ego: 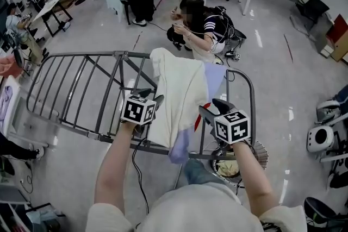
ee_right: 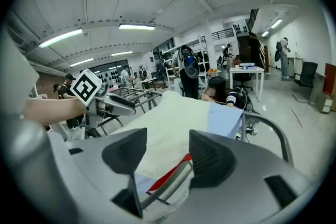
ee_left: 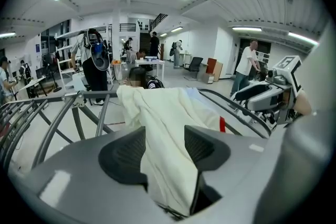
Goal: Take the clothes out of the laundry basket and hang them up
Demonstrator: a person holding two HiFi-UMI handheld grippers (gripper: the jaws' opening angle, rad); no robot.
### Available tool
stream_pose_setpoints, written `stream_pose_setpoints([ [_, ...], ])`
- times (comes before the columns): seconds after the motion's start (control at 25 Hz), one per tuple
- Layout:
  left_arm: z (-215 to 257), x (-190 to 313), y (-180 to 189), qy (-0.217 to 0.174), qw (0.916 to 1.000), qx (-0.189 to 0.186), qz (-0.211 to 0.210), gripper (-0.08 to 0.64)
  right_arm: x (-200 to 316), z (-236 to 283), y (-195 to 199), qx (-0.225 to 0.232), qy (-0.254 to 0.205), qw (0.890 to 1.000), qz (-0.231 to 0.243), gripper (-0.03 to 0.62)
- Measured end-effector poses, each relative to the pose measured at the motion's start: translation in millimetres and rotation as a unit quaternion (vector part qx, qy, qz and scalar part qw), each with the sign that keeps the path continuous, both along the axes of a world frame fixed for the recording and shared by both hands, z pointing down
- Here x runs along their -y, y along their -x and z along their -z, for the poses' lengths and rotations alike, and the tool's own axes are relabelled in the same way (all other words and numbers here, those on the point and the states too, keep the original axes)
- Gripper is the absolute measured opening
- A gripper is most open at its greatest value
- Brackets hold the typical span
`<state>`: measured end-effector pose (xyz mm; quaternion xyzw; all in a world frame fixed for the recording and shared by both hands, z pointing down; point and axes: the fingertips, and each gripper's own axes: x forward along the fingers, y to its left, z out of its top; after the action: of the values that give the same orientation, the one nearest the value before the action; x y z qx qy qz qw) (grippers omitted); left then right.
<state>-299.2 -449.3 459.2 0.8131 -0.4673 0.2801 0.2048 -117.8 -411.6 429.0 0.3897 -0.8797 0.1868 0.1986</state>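
We had the cream-and-blue garment (ego: 179, 89) draped over the right end of the grey drying rack (ego: 81, 89), with its lower edge hanging past the near rail. Our left gripper (ego: 152, 98) was clamped on a fold of cream cloth at the garment's left edge. Our right gripper (ego: 210, 111) sat at its right edge, jaws apart, cloth and a rack rail showing between them unpressed. The laundry basket (ego: 262, 154) stood below our right arm.
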Motion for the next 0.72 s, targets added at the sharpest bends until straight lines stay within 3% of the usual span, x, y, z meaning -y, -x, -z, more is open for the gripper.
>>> stream_pose_setpoints([
  [0.2, -9, -55, -2, 0.011, 0.9996, 0.003, -0.027, 0.265, -70, -16, 34, 0.012, 0.030, 0.999, 0.033, 0.255],
  [0.44, -26, -110, 4, 0.039, 0.9979, 0.022, -0.047, 0.272, -137, -38, 63, 0.016, 0.069, 0.997, 0.040, 0.237],
  [0.6, -42, -130, 6, 0.042, 0.9952, 0.061, -0.064, 0.267, -162, -62, 73, 0.003, 0.088, 0.996, 0.025, 0.234],
  [0.72, -48, -133, 2, 0.031, 0.9899, 0.110, -0.084, 0.222, -164, -64, 77, 0.001, 0.079, 0.997, 0.012, 0.180],
])
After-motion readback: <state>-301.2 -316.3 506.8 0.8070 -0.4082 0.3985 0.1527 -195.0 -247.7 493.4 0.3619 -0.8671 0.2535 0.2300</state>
